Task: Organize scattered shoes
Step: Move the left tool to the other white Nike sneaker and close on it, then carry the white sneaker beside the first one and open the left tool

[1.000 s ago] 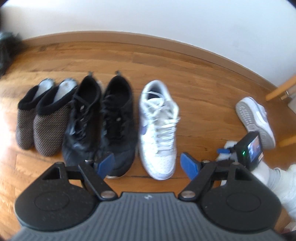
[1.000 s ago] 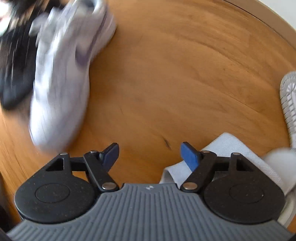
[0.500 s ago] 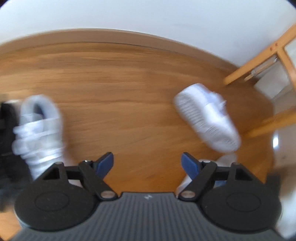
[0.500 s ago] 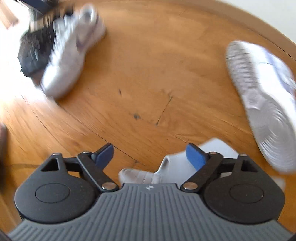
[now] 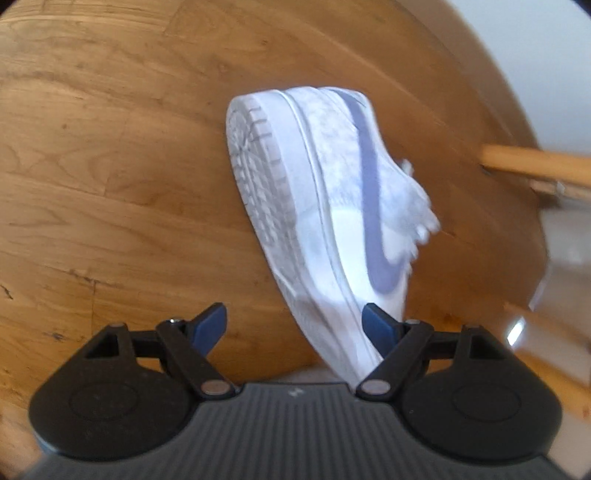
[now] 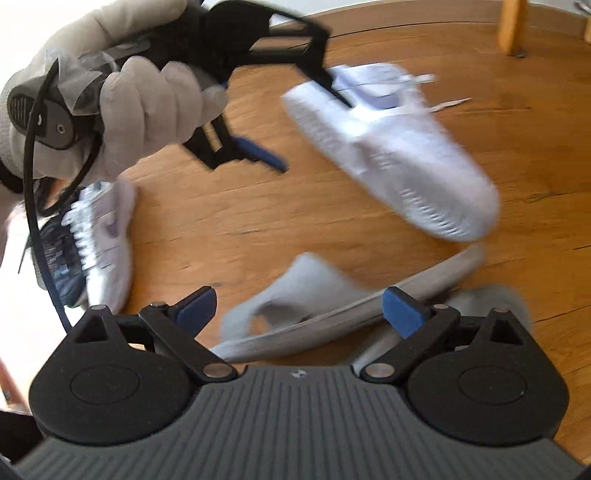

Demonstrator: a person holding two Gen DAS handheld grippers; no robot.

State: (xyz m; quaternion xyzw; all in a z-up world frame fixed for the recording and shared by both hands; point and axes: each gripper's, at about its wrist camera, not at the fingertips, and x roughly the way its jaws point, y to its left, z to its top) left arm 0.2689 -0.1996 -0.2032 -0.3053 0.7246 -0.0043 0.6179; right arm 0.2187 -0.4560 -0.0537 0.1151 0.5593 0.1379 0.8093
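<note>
While one white sneaker (image 6: 107,236) already sits beside a dark shoe (image 6: 61,254) at nine o'clock in the right wrist view, its mate (image 5: 325,221) is out of line, lying on its side on the floor (image 5: 110,184) with the sole showing. By my reading the sorting is well along; what remains in view is this tipped sneaker and a pale slide sandal (image 6: 314,306).

Nearest in the right wrist view, the right gripper (image 6: 299,306) has just been opening and stands wide; the sandal lies below the gap between its fingers, and neither pad visibly presses on it.

In the left wrist view, the left gripper (image 5: 295,325) stands open too. The tipped sneaker's near end sits between its fingers, toward five o'clock; the right pad looks just beside the upper, though blur hides whether they touch.

Farther off, at eleven o'clock in the right wrist view, a gloved hand (image 6: 122,110) carries that left gripper toward the tipped sneaker. A wooden leg (image 6: 511,26) stands at one o'clock.
</note>
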